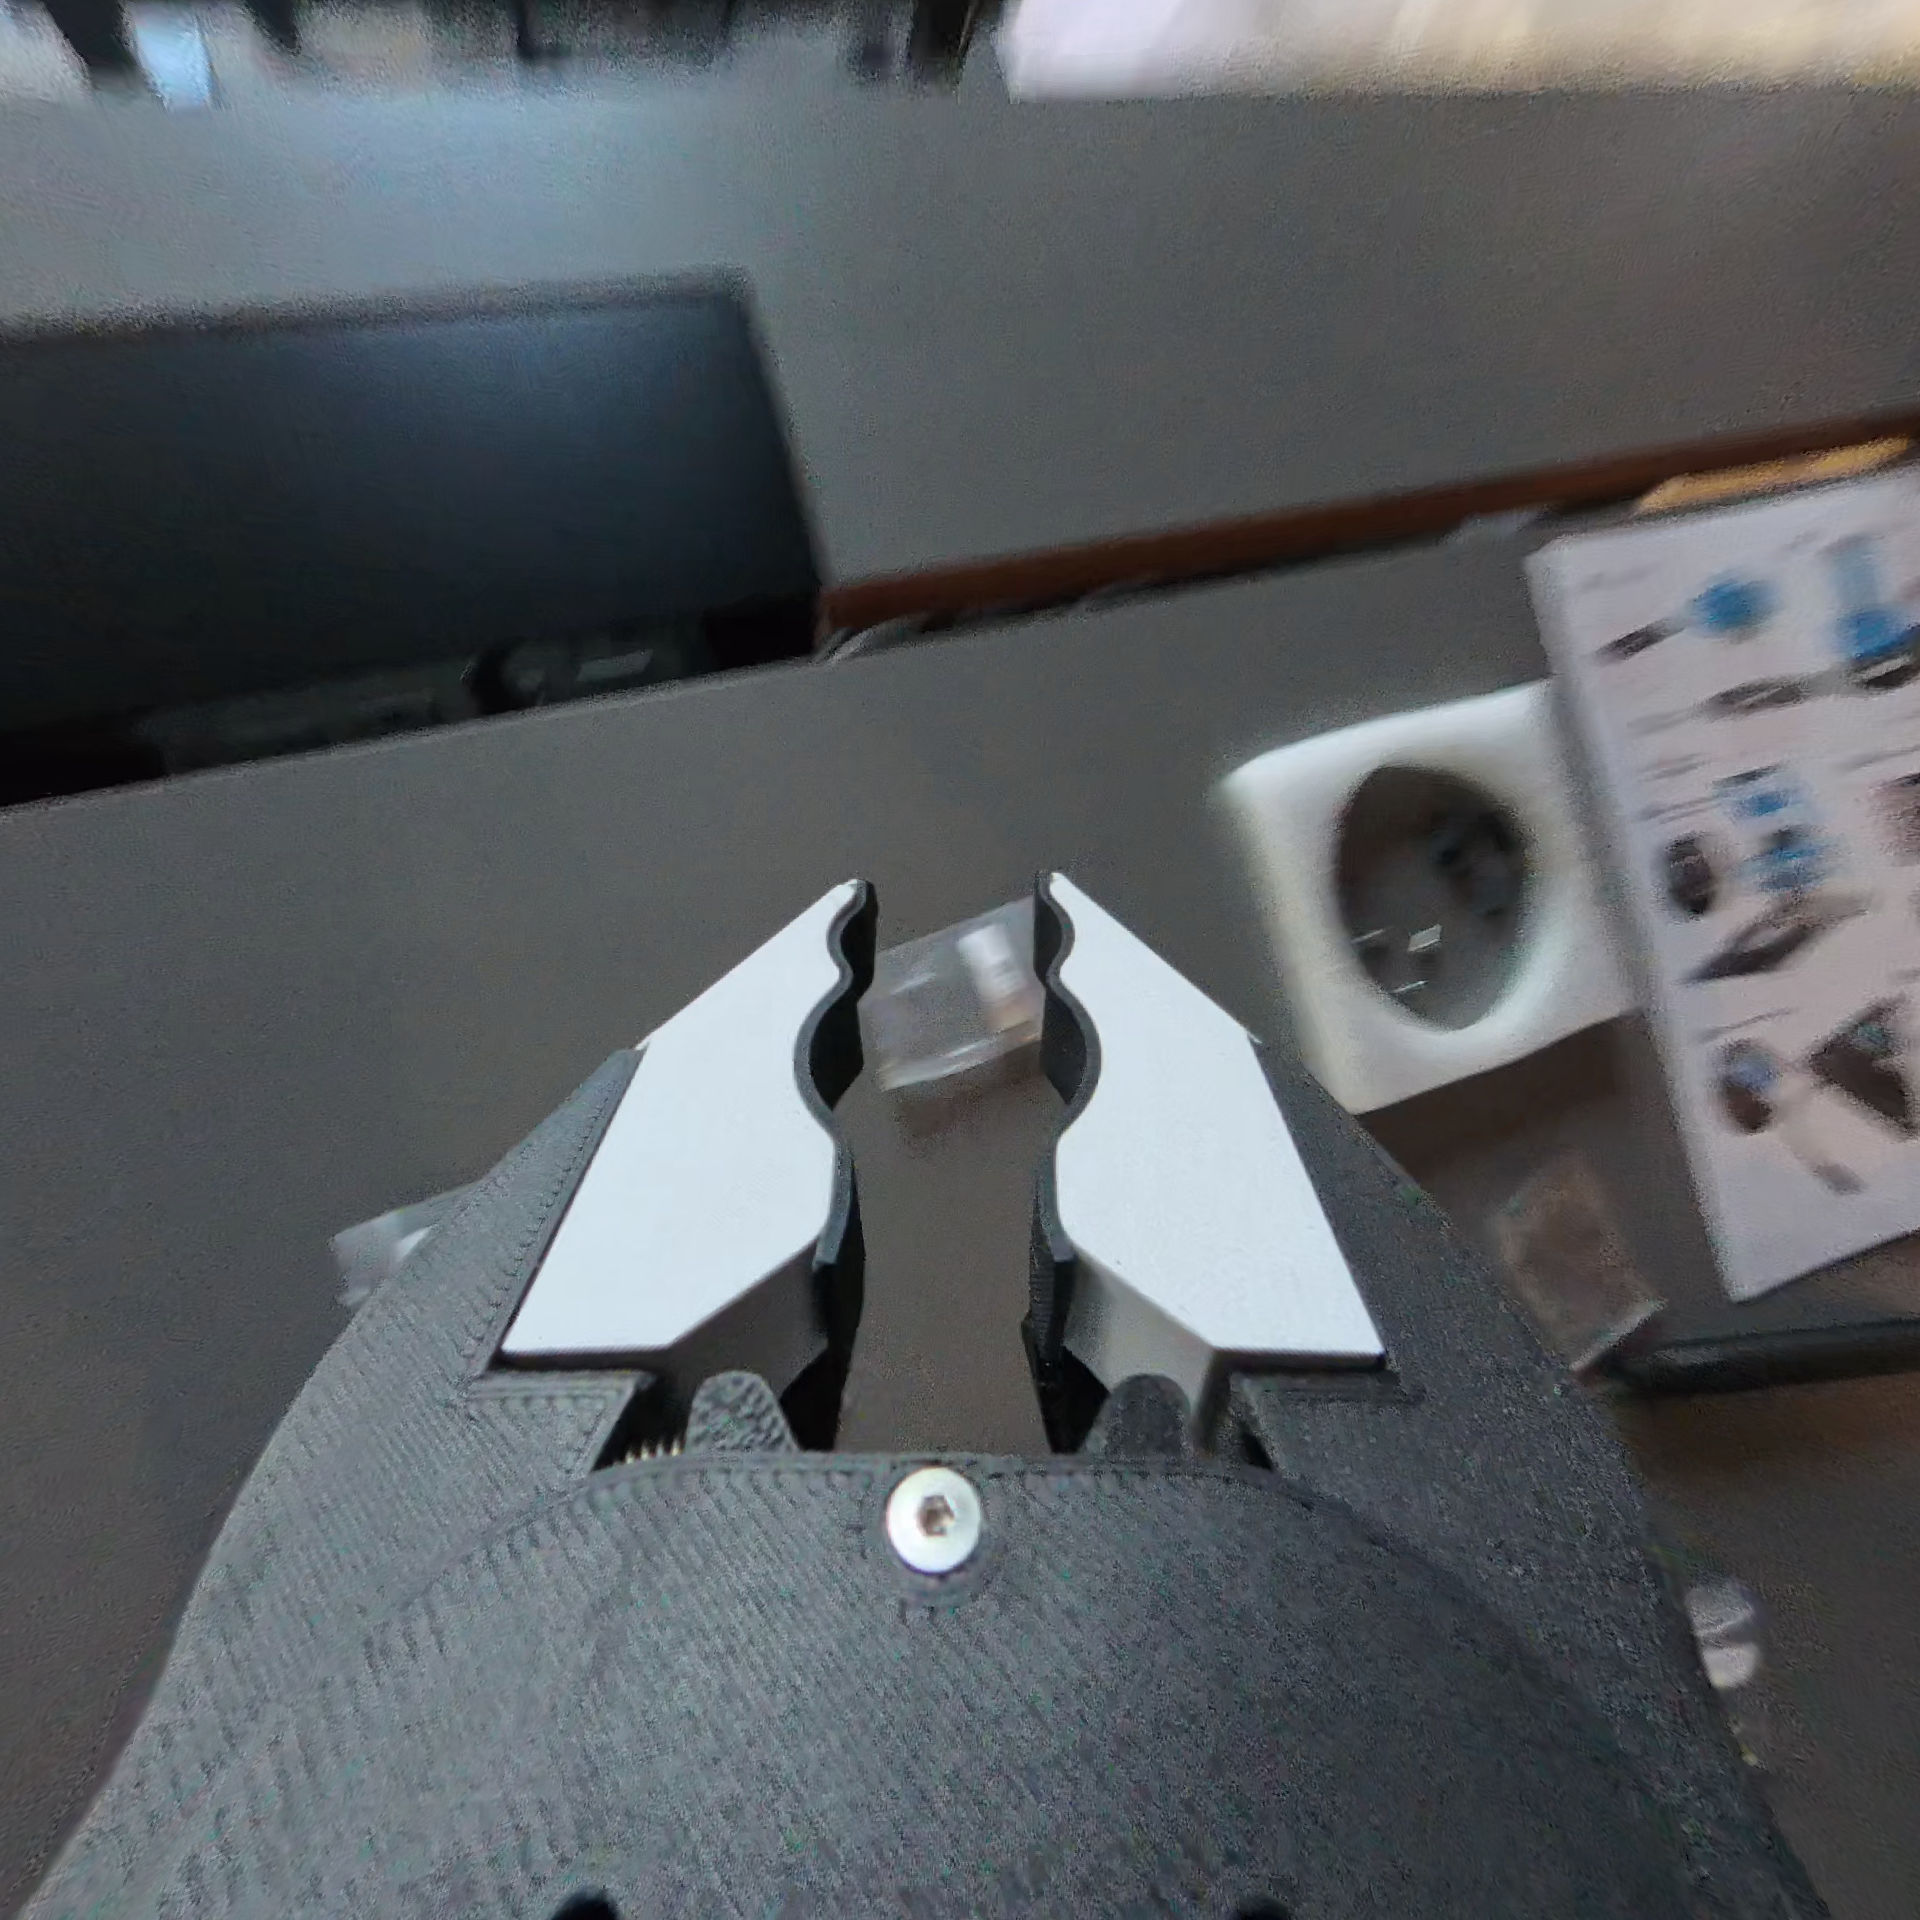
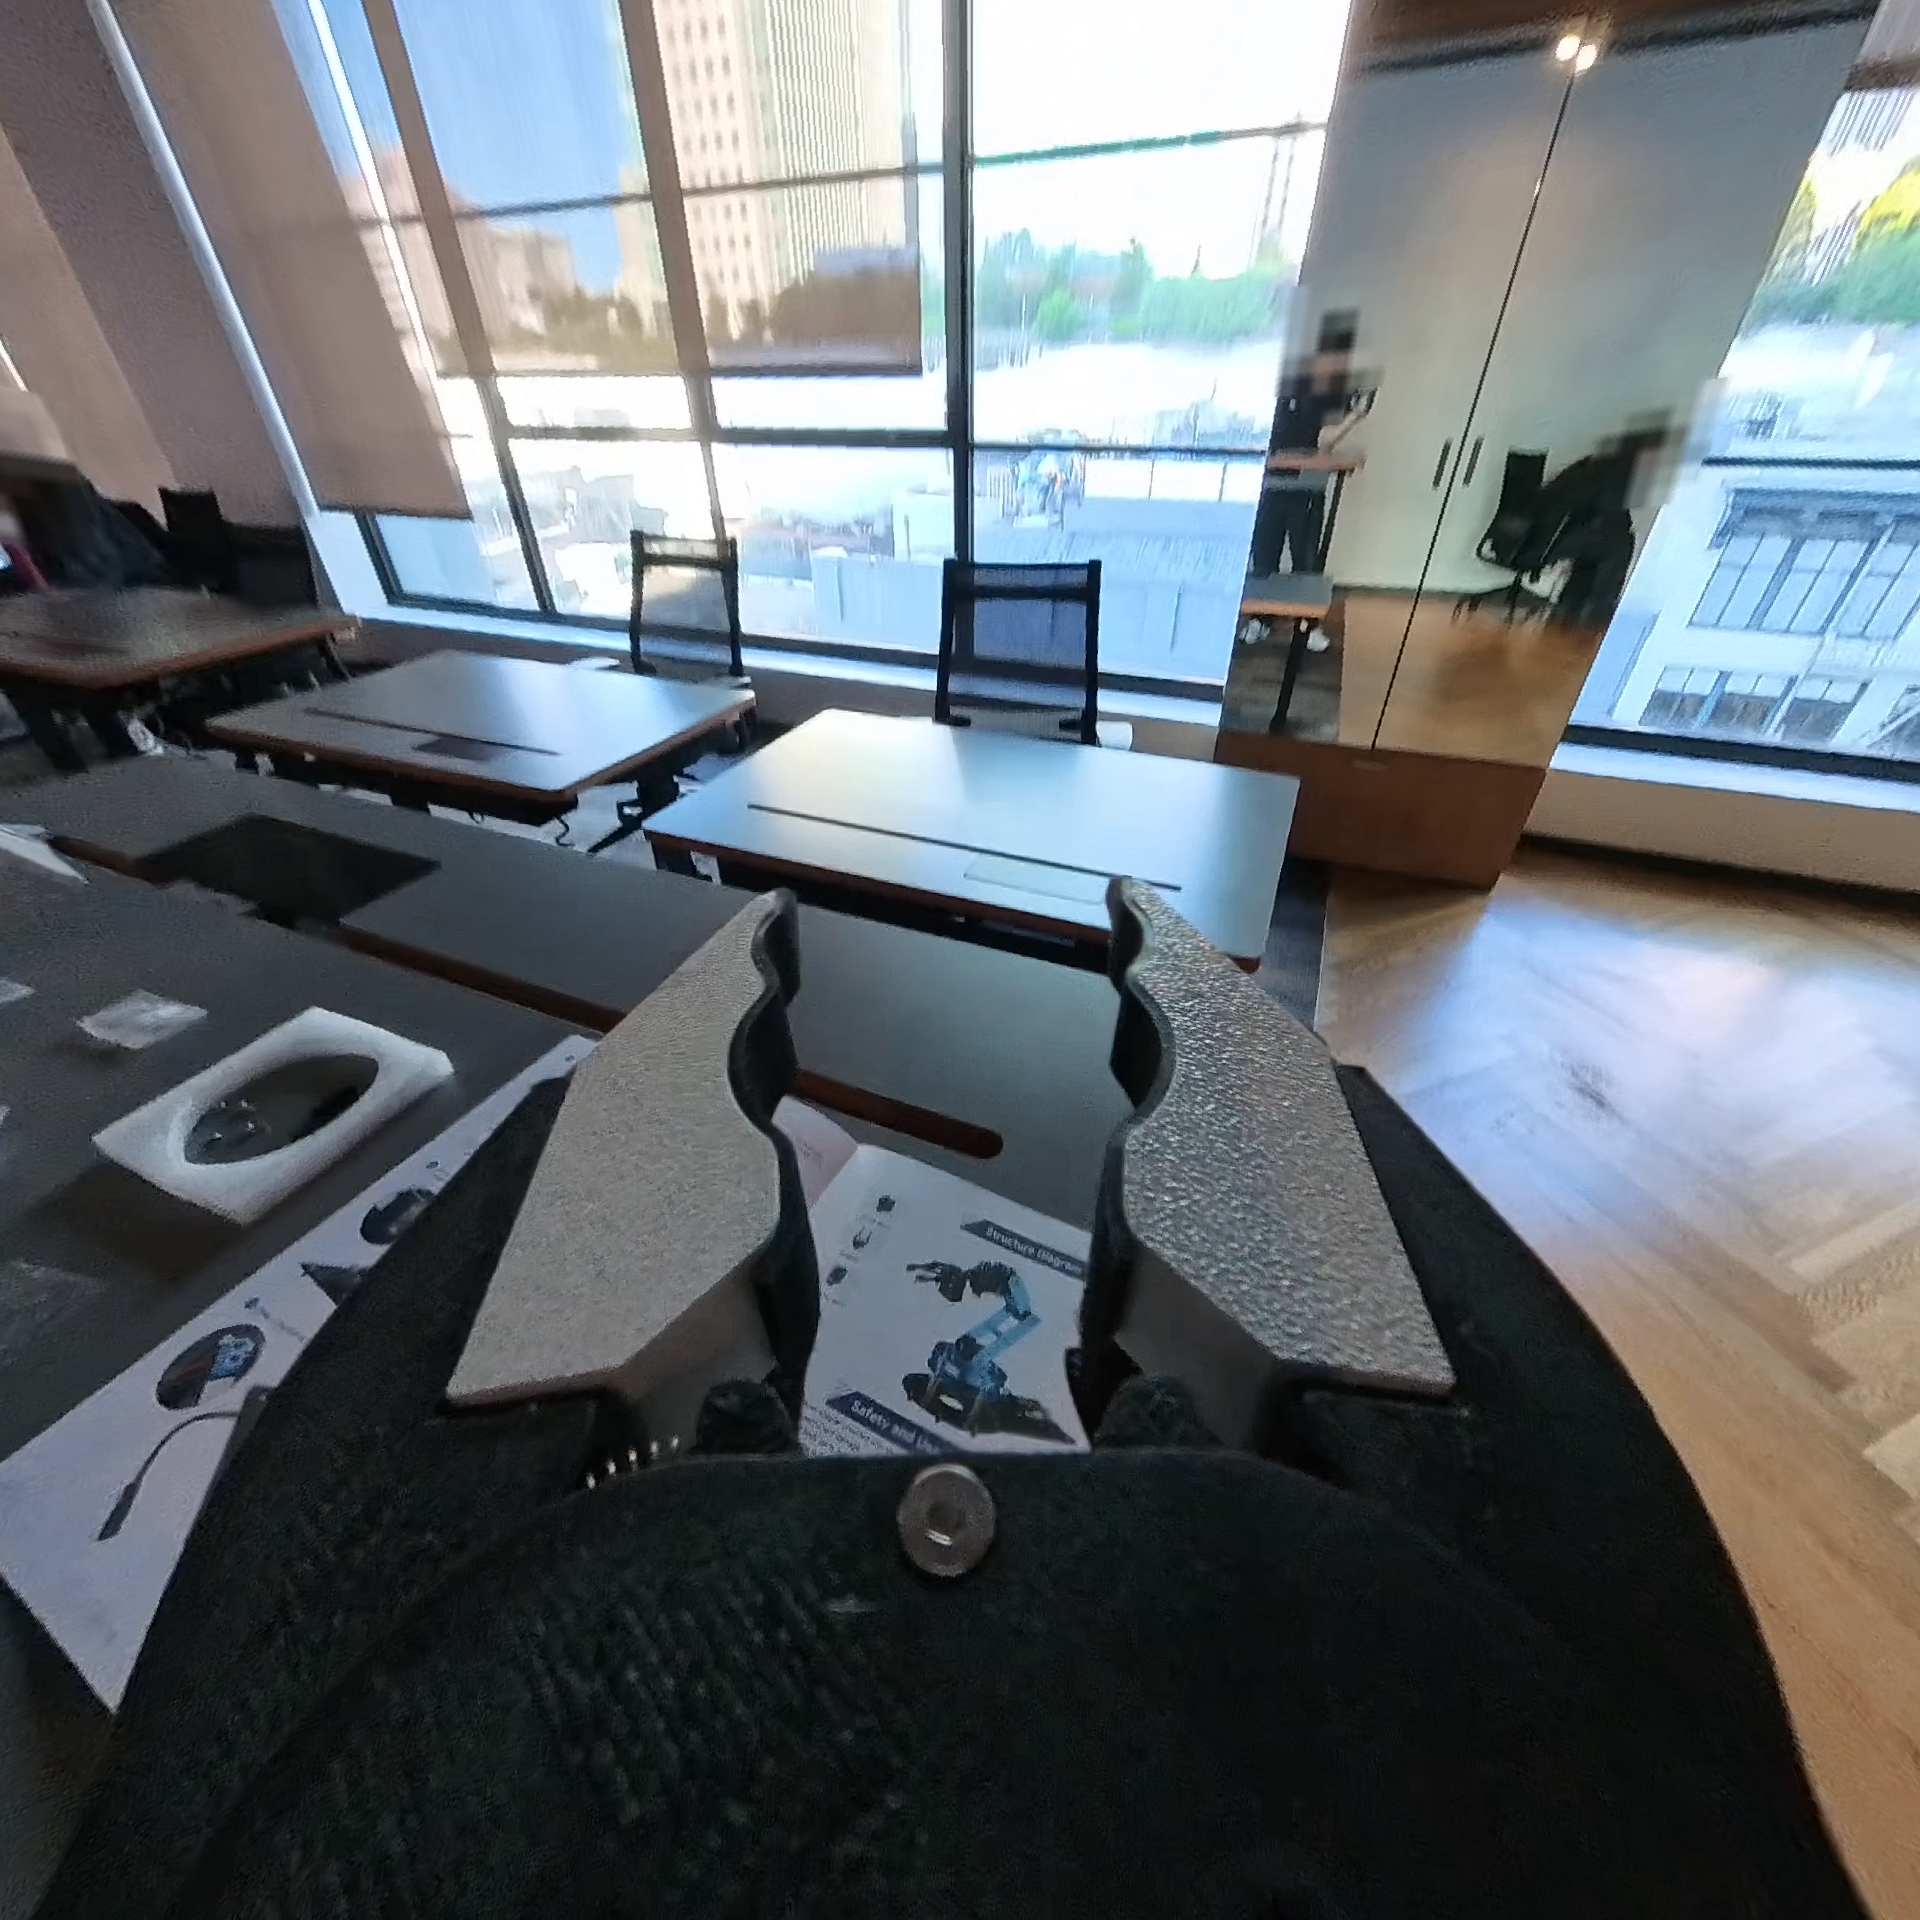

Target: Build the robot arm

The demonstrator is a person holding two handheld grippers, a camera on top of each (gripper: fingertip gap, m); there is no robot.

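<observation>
Two grippers hang over a dark grey worktop [image 1: 520, 987]. The left gripper [image 1: 956, 914] has its fingers parted with a narrow gap, gripping nothing; a small clear plastic bag [image 1: 951, 1003] lies on the worktop seen through that gap, just past the tips, blurred, and whether the pads touch it cannot be told. Beside it to the right sits a white foam block [image 1: 1299, 831] with a round hollow holding small dark parts. A printed sheet [image 1: 1745, 883] with pictures of parts overlaps the block's right side, near the worktop's right edge. Another small clear bag [image 1: 1558, 1257] lies at the sheet's near corner.

The right gripper [image 2: 951, 925] has its fingers spread wide and empty. Under it lies a printed booklet [image 2: 956, 1309] showing a blue robot arm, close to the worktop's far edge. The same printed sheet [image 2: 208, 1382] stretches toward the near left, and the foam block [image 2: 395, 1060] sits just beyond it. Farther off stand desks [image 2: 987, 790], chairs [image 2: 1018, 644] and large windows [image 2: 810, 312].
</observation>
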